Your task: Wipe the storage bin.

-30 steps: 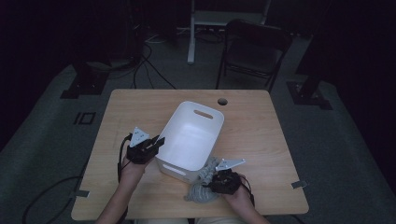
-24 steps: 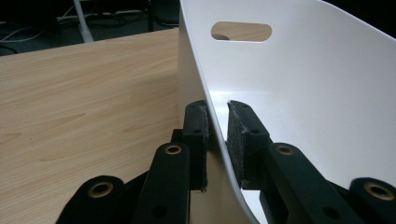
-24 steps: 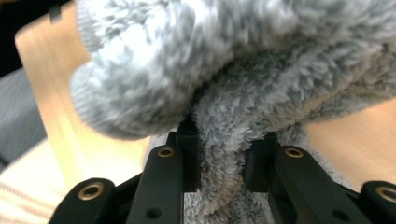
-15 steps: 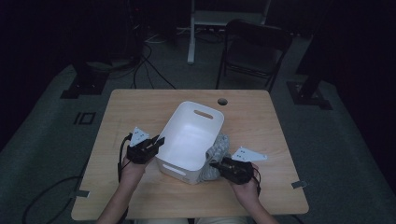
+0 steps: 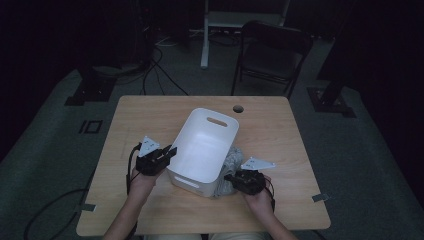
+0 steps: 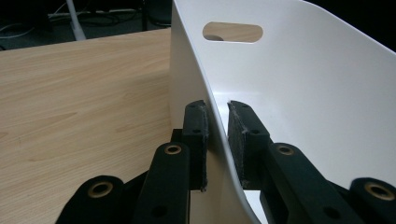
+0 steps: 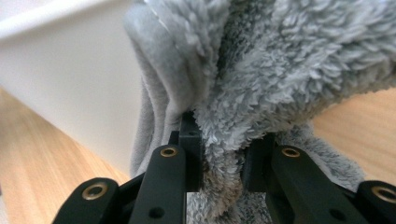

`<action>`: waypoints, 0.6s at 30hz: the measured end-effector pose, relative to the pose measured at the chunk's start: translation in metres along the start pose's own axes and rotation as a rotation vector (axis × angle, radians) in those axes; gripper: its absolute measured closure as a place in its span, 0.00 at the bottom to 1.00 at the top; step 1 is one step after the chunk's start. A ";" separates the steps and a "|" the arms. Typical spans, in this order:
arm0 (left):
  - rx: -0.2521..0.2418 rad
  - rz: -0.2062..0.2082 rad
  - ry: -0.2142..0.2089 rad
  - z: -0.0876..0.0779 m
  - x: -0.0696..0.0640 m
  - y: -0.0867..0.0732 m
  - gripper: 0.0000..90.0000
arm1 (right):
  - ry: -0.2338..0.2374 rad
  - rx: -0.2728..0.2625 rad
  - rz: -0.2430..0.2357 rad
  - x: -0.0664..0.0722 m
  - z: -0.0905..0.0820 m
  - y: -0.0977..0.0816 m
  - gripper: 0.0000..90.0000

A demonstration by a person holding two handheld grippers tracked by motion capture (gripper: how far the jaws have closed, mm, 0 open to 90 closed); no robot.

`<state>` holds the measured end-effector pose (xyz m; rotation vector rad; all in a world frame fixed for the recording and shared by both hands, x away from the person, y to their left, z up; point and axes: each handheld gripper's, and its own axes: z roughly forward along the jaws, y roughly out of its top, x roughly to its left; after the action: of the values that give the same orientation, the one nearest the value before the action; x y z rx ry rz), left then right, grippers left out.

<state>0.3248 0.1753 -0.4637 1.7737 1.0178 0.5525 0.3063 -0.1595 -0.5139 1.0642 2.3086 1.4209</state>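
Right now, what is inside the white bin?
The white bin looks empty: its bare white inner walls and floor show. The near wall hides a strip of floor. The grey fleece cloth hangs outside, against its right side.

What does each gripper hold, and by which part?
Left gripper clamps the white bin by its side wall rim. Right gripper pinches a bunched fold of the grey fleecy cloth.

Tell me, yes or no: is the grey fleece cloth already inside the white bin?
No, the grey fleece cloth hangs outside the white bin, against its outer wall, pinched in the right tongs.
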 end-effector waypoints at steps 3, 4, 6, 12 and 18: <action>-0.002 -0.003 0.006 0.000 0.000 0.000 0.86 | -0.014 0.036 0.003 -0.005 0.007 -0.005 0.83; -0.005 -0.002 0.007 0.000 0.000 0.000 0.86 | -0.017 0.050 0.003 -0.007 0.010 -0.007 0.83; -0.011 -0.007 0.013 0.000 0.000 -0.001 0.86 | -0.016 0.069 0.015 -0.011 0.015 -0.010 0.83; -0.016 -0.010 0.030 0.000 -0.001 -0.001 0.86 | -0.026 0.136 0.041 -0.017 0.028 -0.021 0.83; -0.016 -0.029 0.005 0.000 0.004 -0.001 0.83 | 0.006 0.112 0.062 -0.019 0.011 -0.009 0.83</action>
<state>0.3262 0.1786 -0.4644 1.7420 1.0380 0.5460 0.3214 -0.1678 -0.5305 1.1734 2.4038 1.3312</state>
